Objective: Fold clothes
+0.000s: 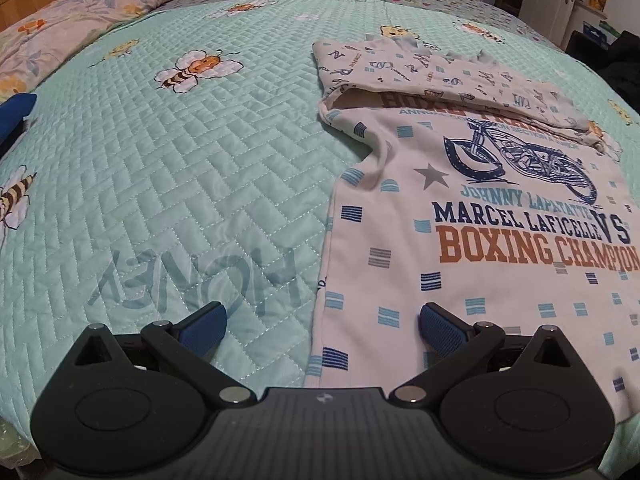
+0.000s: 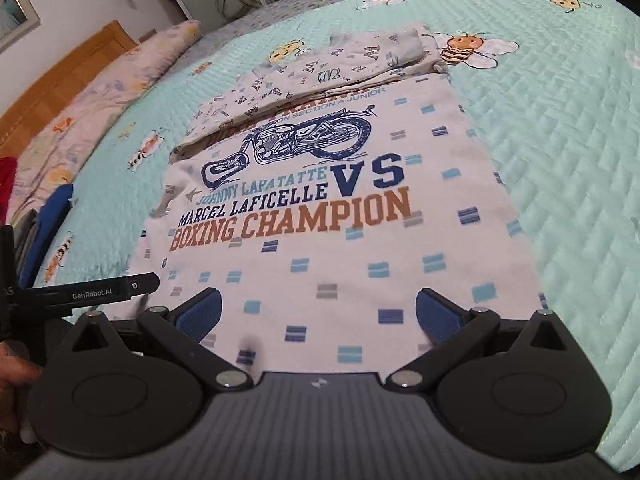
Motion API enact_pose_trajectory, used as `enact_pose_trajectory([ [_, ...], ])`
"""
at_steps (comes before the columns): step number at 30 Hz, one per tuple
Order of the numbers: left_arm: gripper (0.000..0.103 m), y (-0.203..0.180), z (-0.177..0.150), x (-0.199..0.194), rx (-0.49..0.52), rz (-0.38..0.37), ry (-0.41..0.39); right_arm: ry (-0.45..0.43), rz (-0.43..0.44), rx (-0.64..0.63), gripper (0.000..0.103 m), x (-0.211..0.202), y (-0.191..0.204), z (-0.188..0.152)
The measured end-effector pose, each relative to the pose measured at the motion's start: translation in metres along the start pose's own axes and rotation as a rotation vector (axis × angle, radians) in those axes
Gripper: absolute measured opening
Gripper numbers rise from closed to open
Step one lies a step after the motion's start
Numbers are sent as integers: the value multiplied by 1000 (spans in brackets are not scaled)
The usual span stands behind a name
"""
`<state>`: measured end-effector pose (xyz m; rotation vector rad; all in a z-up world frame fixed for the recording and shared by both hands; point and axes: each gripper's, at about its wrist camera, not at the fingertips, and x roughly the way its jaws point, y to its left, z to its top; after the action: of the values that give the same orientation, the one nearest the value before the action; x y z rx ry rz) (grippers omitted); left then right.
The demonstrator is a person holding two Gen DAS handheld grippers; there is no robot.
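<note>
Left gripper (image 1: 322, 318) wide, holding nothing, straddling shirt (image 1: 500, 240) edge; right gripper (image 2: 318, 312) wide over shirt hem, sleeves folded ahead, on bedspread (image 1: 160, 160).

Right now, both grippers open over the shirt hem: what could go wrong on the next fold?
1. The left gripper straddles the shirt edge, so it may pinch the quilt too.
2. The folded-in sleeves lie loose on top and could slide out when the hem lifts.
3. The right gripper sits mid-hem, risking a skewed fold.
</note>
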<state>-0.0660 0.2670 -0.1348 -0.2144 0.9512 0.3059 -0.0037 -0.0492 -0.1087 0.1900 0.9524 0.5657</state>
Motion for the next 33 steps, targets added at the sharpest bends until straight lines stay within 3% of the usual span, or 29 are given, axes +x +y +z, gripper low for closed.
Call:
enact_pose_trajectory([
  [4, 101, 20, 1, -7, -69, -102, -18, -34, 26, 31, 103, -10, -4, 0],
  [9, 93, 66, 0, -20, -313, -322, -48, -72, 81, 125, 103, -22, -22, -2],
  [12, 93, 82, -5, -18, -407, -382, -32, -69, 101, 169, 103, -26, -31, -4],
  [18, 96, 79, -11, -15, -410, -429, 1, -87, 146, 190, 103, -35, -37, -9],
  [25, 96, 94, -23, -6, -561, -584, 56, -99, 146, 292, 103, -45, -60, -16],
  [33, 93, 86, -36, 5, -570, -694, 84, -104, 172, 317, 103, -49, -70, -25],
])
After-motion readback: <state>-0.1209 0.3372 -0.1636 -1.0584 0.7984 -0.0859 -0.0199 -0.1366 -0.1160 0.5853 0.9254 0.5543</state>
